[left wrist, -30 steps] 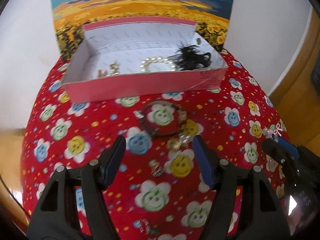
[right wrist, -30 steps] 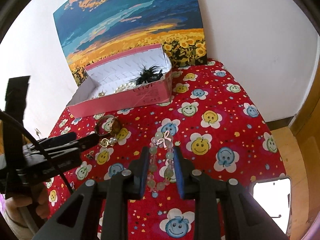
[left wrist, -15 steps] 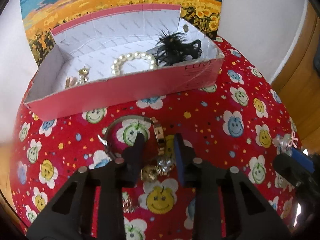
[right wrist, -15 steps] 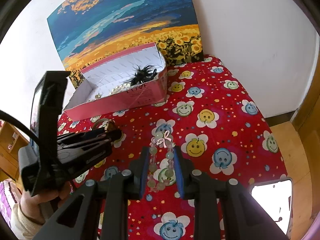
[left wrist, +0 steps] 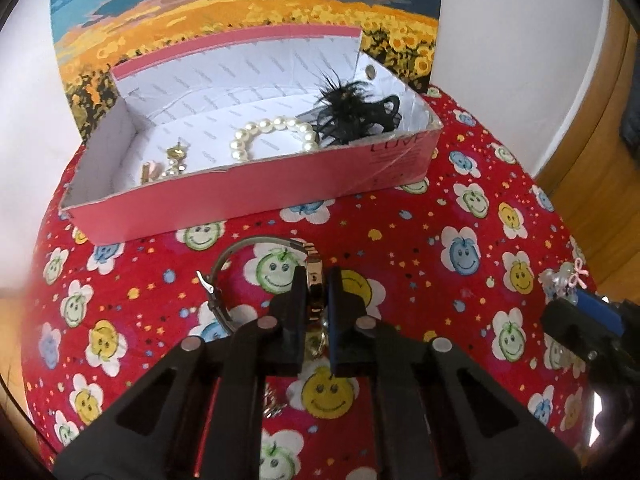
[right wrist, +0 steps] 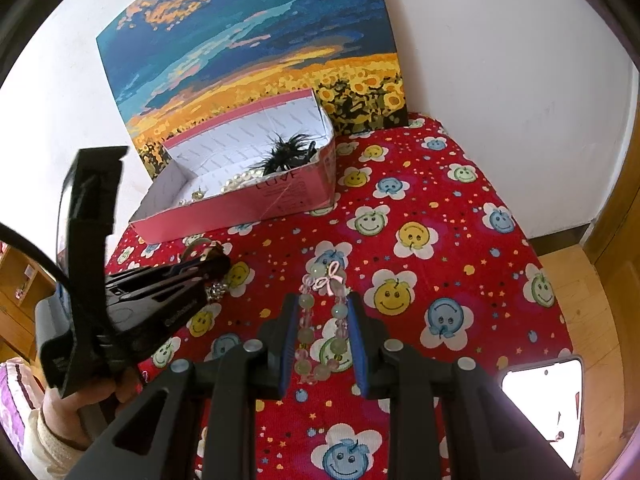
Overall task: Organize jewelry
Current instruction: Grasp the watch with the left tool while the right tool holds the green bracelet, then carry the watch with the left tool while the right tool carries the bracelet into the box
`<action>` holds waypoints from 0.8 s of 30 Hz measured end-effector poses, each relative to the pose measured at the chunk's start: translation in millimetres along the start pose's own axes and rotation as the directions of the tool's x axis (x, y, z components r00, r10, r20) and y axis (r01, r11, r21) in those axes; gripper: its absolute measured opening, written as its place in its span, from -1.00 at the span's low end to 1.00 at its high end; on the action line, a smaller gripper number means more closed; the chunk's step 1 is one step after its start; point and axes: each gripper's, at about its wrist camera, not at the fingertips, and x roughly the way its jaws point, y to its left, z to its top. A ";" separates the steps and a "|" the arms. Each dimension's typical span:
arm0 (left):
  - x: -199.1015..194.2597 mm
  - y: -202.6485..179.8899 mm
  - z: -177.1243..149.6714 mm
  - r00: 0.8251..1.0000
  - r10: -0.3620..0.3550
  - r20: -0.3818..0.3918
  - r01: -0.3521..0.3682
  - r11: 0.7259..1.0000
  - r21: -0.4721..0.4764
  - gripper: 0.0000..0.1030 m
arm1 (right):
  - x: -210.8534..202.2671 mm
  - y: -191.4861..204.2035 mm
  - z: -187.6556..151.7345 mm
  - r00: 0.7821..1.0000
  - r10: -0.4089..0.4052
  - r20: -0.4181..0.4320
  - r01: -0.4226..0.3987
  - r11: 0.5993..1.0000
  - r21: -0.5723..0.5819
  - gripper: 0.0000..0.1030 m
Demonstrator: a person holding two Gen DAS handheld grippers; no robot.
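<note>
Left gripper (left wrist: 317, 280), jaws pinching the gold case of the grey-strapped wristwatch (left wrist: 256, 268), which lies on the red smiley-flower tablecloth (left wrist: 420, 248) just in front of the open pink cardboard box (left wrist: 260, 188). A narrow strip of cloth separates the watch from the box's near wall. Inside the box: a white pearl bracelet (left wrist: 272, 132), a black feathered hair clip (left wrist: 352, 112) and small gold earrings (left wrist: 172, 160). Right gripper (right wrist: 323, 304), jaws closed against both sides of the pale green and pink bead bracelet with a pink bow (right wrist: 320, 320), well apart from the box. To its right the cloth lies open as far as the table edge by the white wall (right wrist: 500, 60). A sunflower-field painting (right wrist: 248, 48) stands behind the box. Half a second ago the left jaws stood spread about the watch; now they are pressed on it. The right gripper's hold is unchanged.
</note>
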 end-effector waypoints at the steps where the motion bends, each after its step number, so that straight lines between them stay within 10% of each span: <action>1: -3.2 1.1 -0.2 1.000 0.000 0.007 0.000 1.000 -0.003 -0.98 | -0.7 1.1 -0.1 1.000 -0.002 0.002 0.002 1.000 -0.002 -0.49; 24: -86.8 60.6 13.1 0.984 0.057 0.170 -0.039 0.993 -0.110 -0.98 | -21.6 50.9 22.9 0.997 0.003 0.074 0.006 0.993 -0.119 -0.49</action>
